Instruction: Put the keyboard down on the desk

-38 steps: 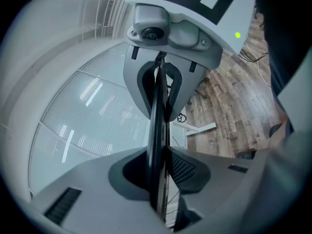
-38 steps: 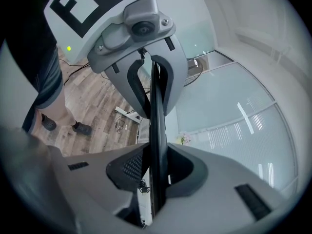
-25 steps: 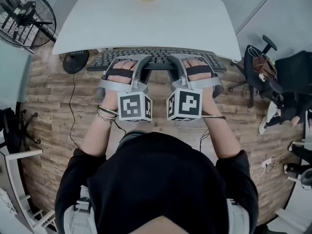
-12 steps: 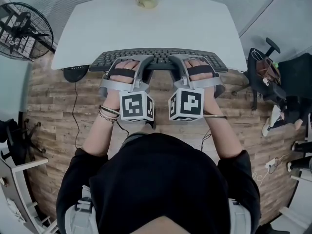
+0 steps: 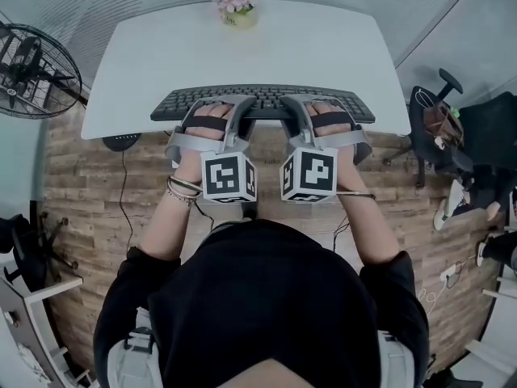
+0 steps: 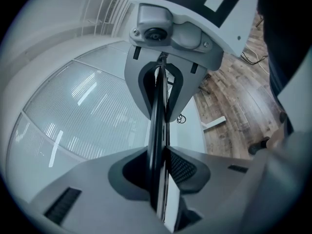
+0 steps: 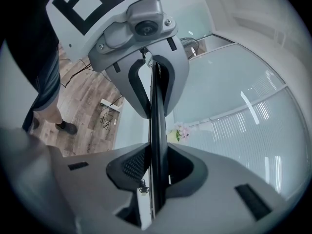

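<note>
A black keyboard (image 5: pixel 262 102) lies level across the near edge of the white desk (image 5: pixel 242 47). I cannot tell whether it rests on the desk. My left gripper (image 5: pixel 239 111) is shut on the keyboard's near edge left of centre. My right gripper (image 5: pixel 291 111) is shut on the same edge right of centre. In the left gripper view the keyboard (image 6: pixel 157 106) runs edge-on between the pads of the left gripper (image 6: pixel 158 167). The right gripper view shows the keyboard (image 7: pixel 158 111) the same way, clamped in the right gripper (image 7: pixel 157 167).
A small pot of pink flowers (image 5: pixel 235 6) stands at the desk's far edge. A floor fan (image 5: pixel 36 71) is at the left. An office chair (image 5: pixel 440 124) is at the right. A black round object (image 5: pixel 121 141) and cables lie on the wooden floor under the desk.
Both grippers have carried the keyboard forward, from in front of the desk to over its near edge. The grips have not changed.
</note>
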Demonstrator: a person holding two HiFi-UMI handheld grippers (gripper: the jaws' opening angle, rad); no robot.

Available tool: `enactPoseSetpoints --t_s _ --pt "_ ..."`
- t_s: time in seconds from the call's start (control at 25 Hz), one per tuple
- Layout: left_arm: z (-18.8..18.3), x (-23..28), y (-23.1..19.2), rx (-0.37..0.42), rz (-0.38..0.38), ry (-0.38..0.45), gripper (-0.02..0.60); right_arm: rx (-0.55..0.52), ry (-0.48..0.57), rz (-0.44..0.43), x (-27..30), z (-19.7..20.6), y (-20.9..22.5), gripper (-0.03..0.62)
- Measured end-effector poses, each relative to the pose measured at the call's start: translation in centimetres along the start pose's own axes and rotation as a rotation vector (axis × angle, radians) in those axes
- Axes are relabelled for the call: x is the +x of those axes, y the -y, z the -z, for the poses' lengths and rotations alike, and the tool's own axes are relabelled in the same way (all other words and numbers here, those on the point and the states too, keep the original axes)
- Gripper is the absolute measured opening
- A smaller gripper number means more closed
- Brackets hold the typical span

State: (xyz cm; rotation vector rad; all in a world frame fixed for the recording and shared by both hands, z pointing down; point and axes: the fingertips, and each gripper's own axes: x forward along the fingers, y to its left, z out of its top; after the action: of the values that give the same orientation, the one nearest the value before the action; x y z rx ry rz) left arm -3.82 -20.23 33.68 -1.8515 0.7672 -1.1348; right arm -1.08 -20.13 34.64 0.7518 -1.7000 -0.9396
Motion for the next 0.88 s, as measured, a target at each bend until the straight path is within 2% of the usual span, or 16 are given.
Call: enactPoseSetpoints --t_s 0.88 --pt "5.2 8.2 -3.1 -0.013 0.063 0.016 0.107 0.028 -0.021 -0.049 9.6 1.1 3.1 0.095"
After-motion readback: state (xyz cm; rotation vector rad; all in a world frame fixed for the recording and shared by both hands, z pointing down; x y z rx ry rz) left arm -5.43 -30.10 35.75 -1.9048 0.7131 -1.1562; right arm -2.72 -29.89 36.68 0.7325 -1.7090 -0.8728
